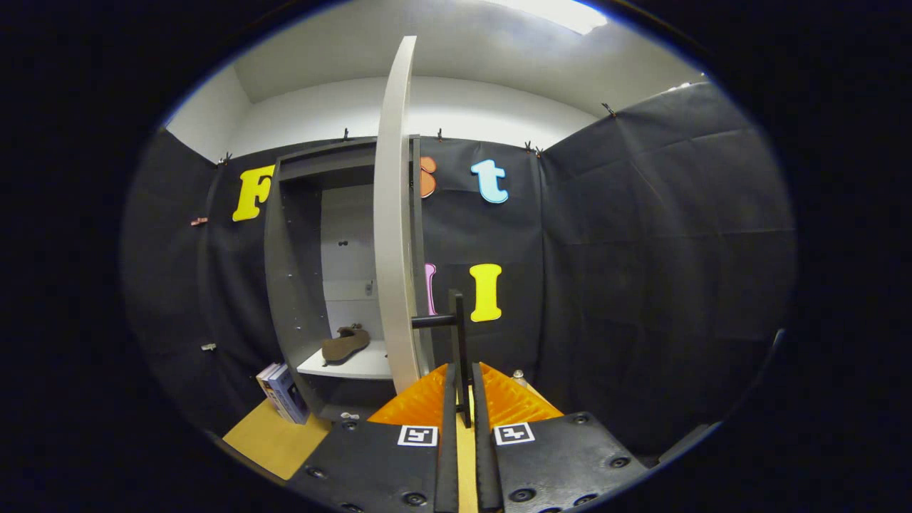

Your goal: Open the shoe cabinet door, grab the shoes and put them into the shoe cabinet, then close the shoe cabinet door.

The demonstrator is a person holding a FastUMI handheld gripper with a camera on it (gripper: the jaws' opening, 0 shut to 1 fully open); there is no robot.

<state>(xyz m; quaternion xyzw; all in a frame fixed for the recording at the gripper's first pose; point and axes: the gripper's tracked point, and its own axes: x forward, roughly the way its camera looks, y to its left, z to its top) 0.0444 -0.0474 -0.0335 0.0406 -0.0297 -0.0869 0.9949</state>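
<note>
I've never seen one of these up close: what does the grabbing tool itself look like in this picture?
The gripper has two long, narrow fingers running forward side by side. Each rides on a flat black plate studded with round screws. Each plate carries a small square black-and-white marker. Ahead of the plates the fingers widen into ribbed, wedge-shaped parts. No cables are visible.
</note>
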